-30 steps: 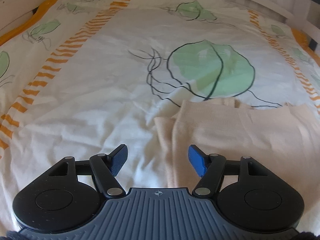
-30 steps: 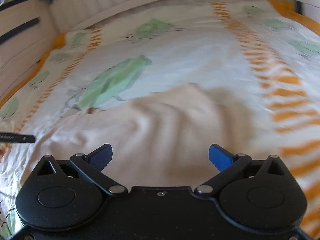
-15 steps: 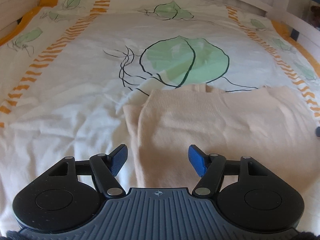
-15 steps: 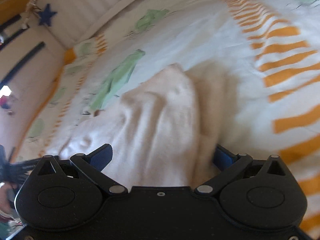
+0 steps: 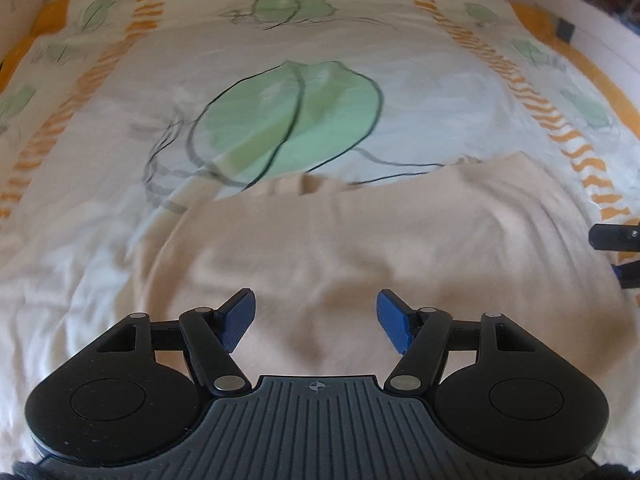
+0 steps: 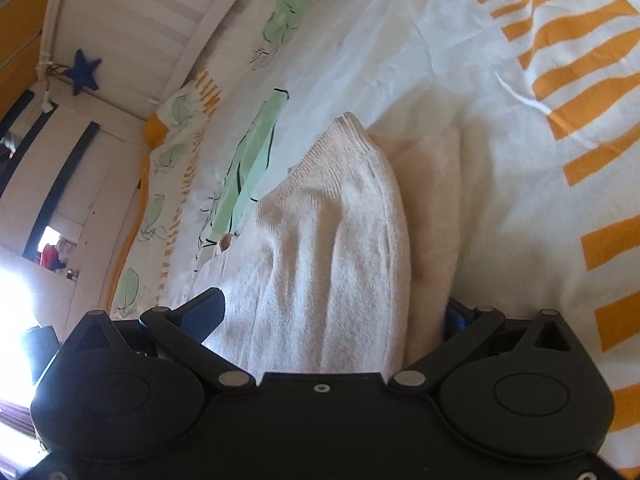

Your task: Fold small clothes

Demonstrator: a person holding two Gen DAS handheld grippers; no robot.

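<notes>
A beige knitted garment (image 5: 400, 248) lies spread on a white bedspread (image 5: 280, 60) printed with green leaves and orange stripes. My left gripper (image 5: 316, 316) hovers over the garment's near part, open, with nothing between its blue pads. One finger (image 5: 616, 236) of the right gripper shows at the garment's right edge. In the right wrist view the picture is rolled. There the garment (image 6: 340, 240) bulges up between the wide jaws of my right gripper (image 6: 328, 314), which is open. A fold of cloth hides most of its right pad.
White slatted rails border the bed at the back and sides. A blue star (image 6: 82, 70) hangs in the far corner. The bedspread (image 6: 440, 60) lies bare beyond the garment, and its orange-striped bands (image 6: 580, 60) run along both sides.
My left gripper has slid right, from the garment's left edge to over its middle. The right gripper has rolled and dropped to the right edge, and cloth now sits between its jaws.
</notes>
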